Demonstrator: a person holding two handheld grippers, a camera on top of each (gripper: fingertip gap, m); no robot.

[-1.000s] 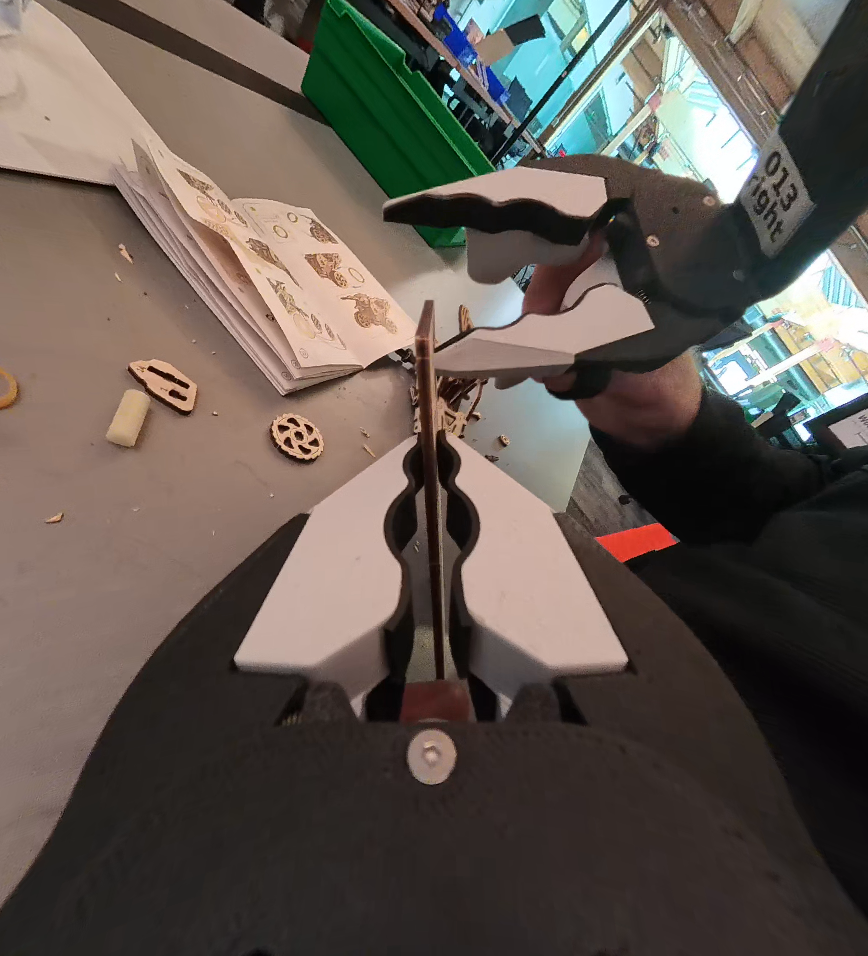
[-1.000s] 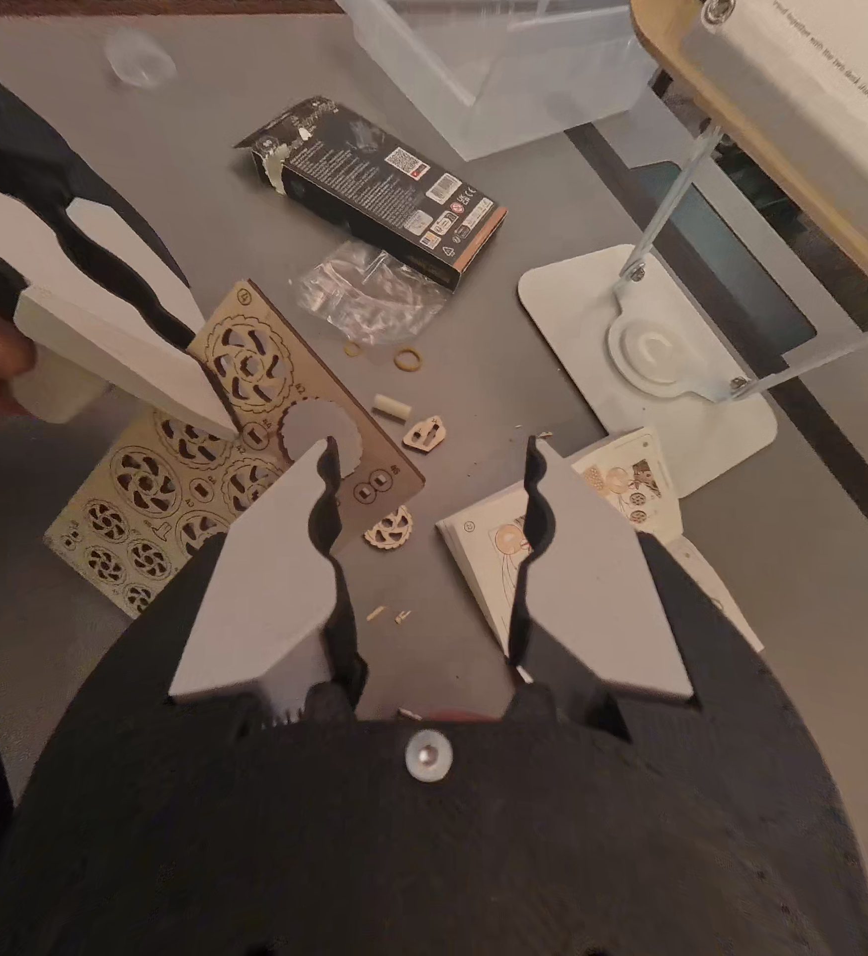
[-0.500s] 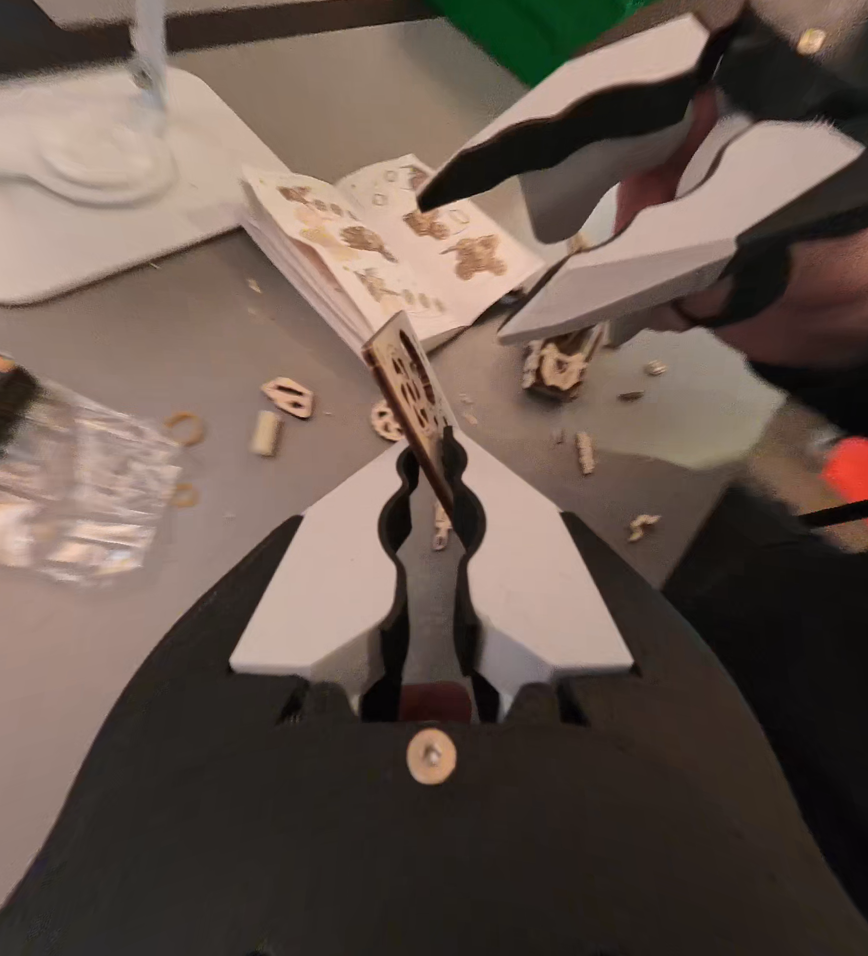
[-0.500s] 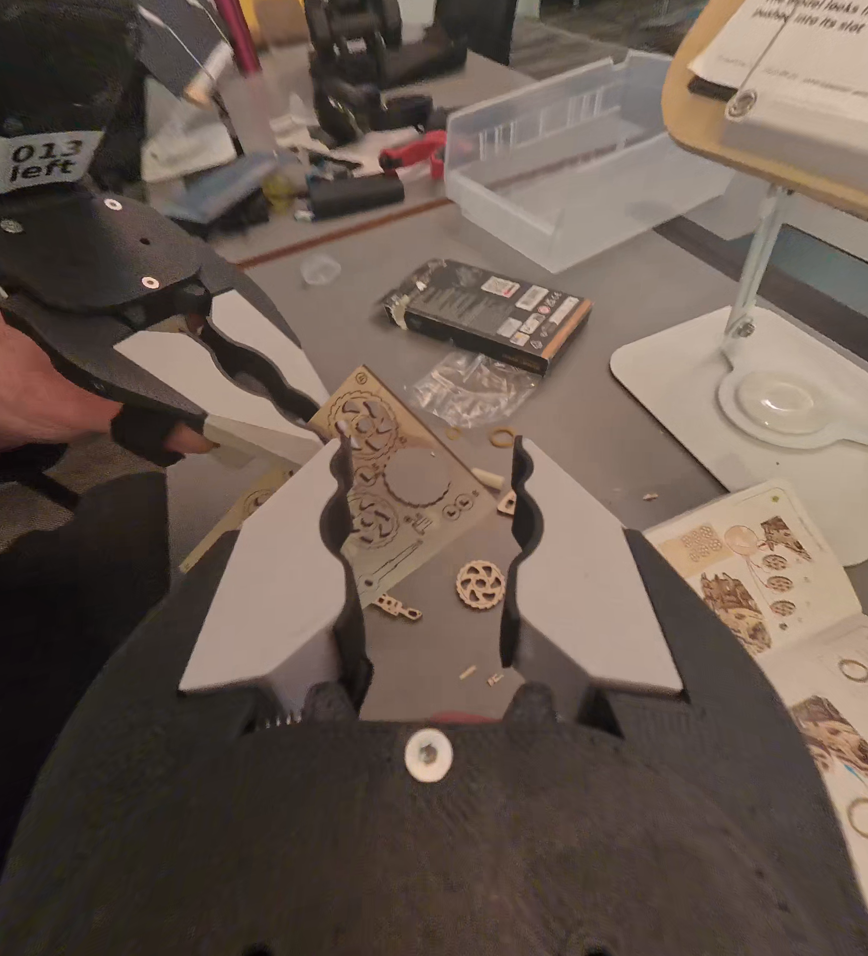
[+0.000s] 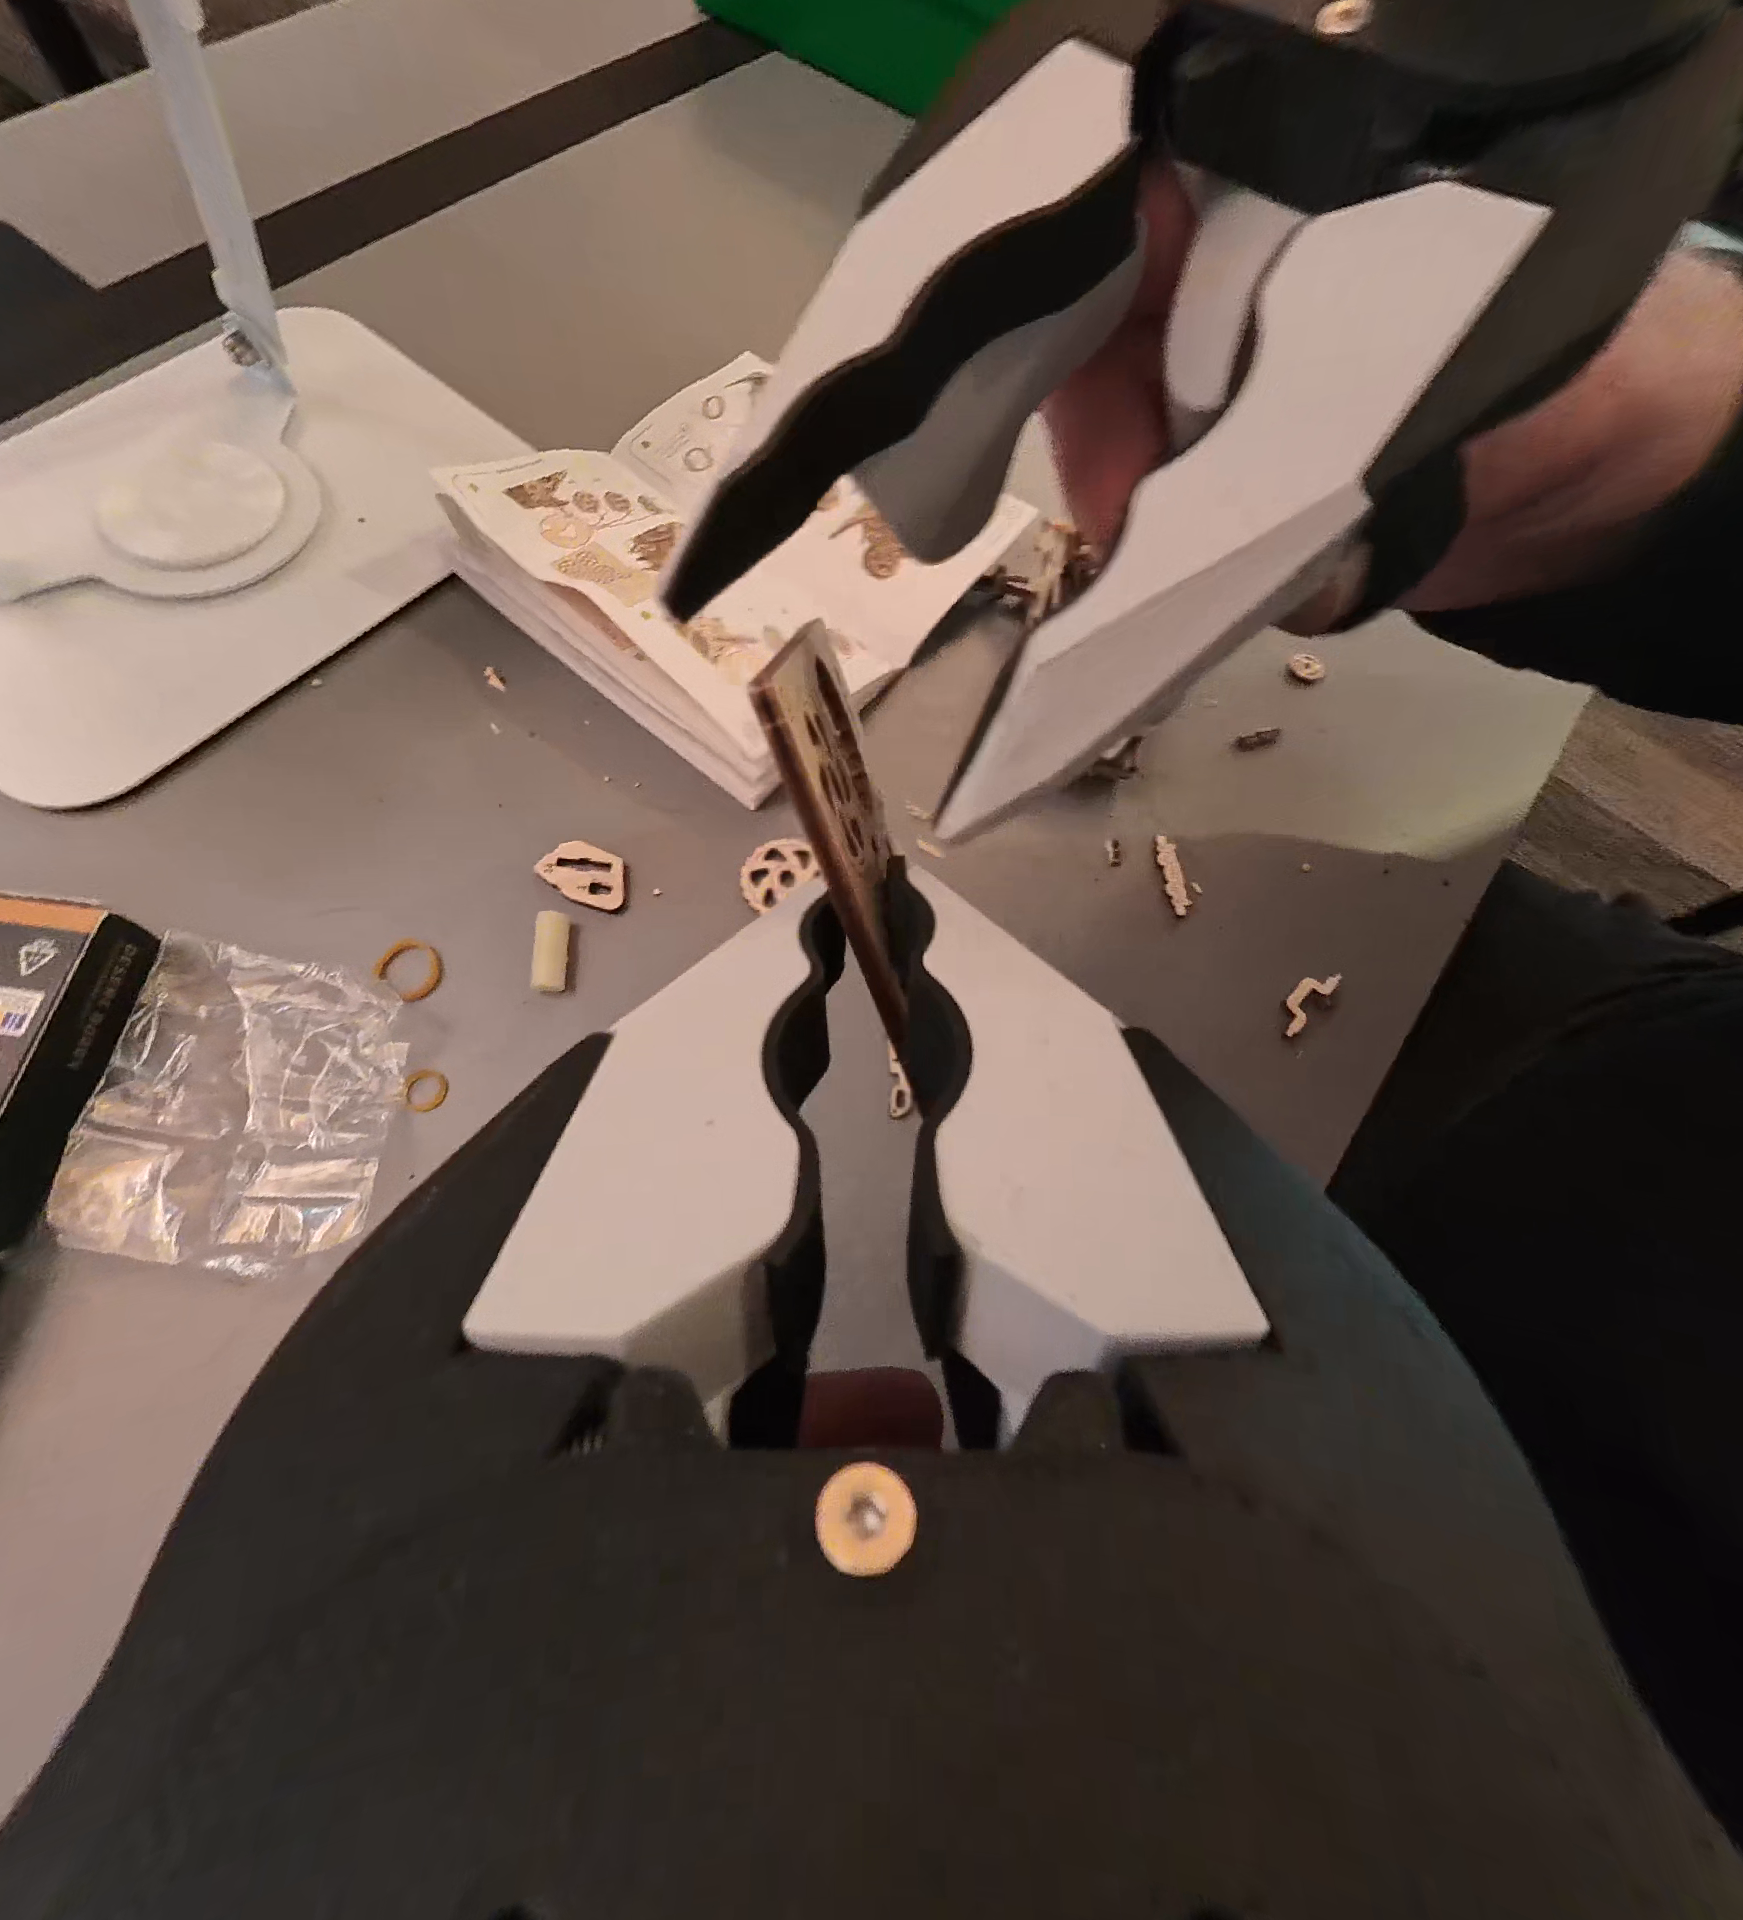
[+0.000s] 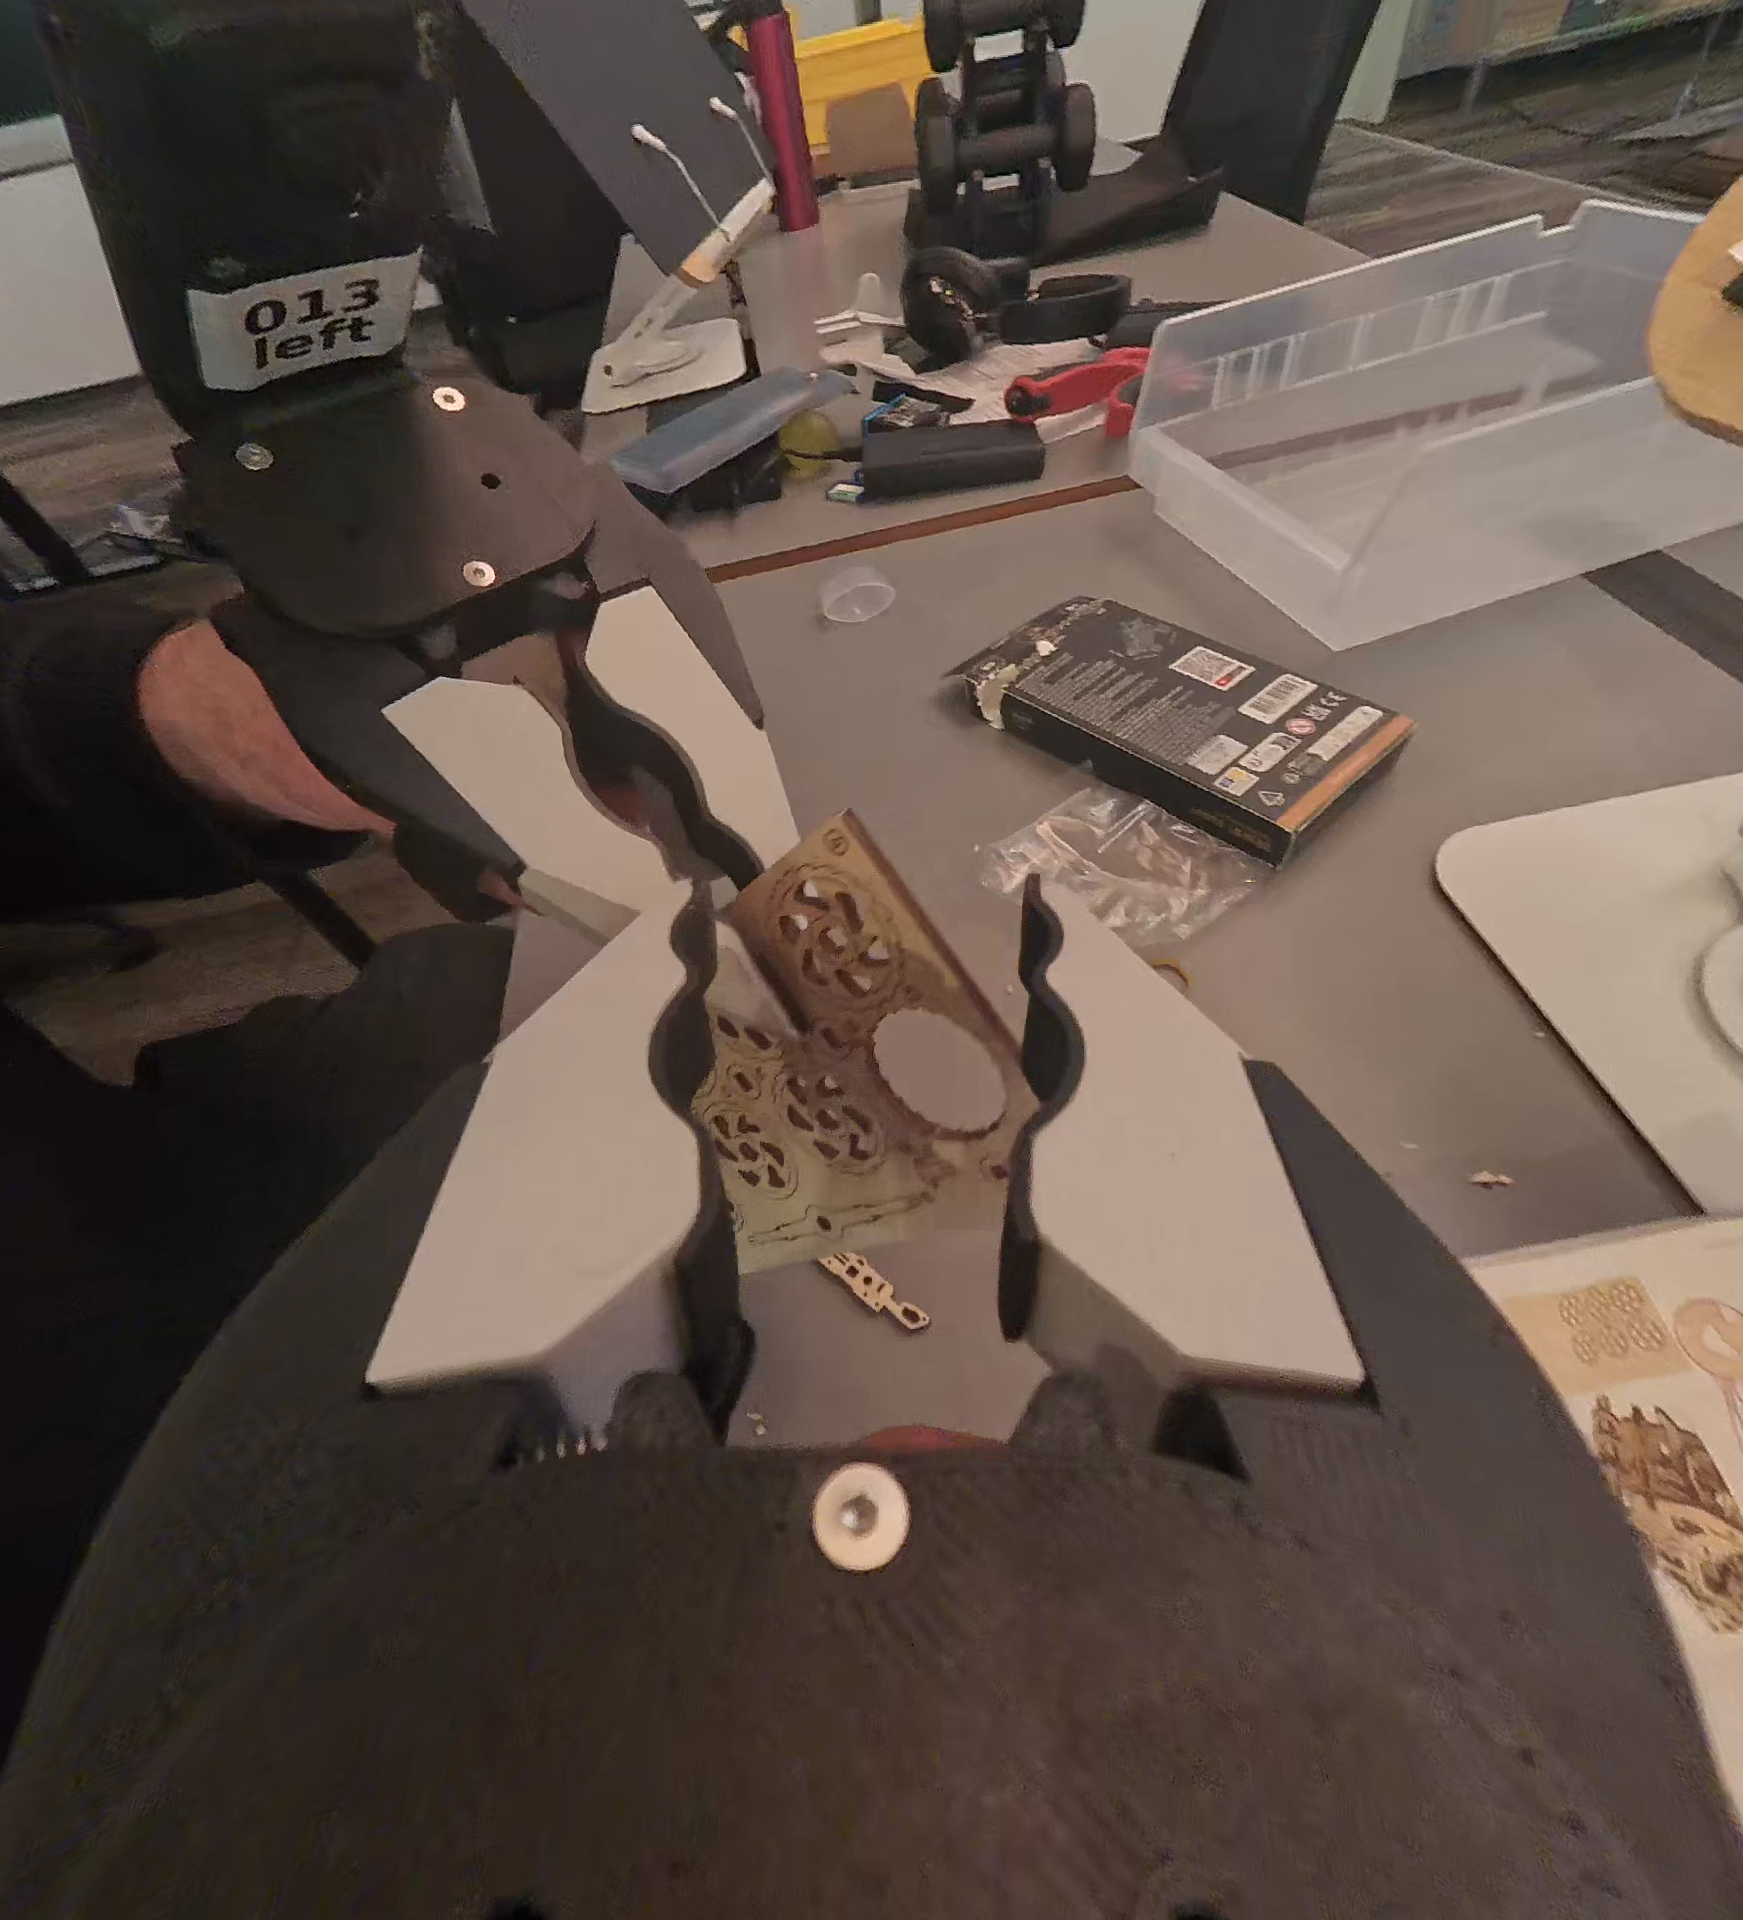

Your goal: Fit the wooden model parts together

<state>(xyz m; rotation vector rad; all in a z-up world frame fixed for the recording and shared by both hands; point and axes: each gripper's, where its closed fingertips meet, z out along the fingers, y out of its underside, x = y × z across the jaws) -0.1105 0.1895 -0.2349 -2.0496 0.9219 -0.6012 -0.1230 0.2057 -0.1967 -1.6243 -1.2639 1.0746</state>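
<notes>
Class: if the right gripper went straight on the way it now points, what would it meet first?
Most likely the wooden sheet held by the left gripper; it lies between the right gripper fingers' line, though depth is unclear.

Bare grey worktop lies between the black box and the white stand base, giving open passage. Ahead of the left gripper, the open booklet, loose gear wheel and crumpled plastic bag obstruct low approaches.
</notes>
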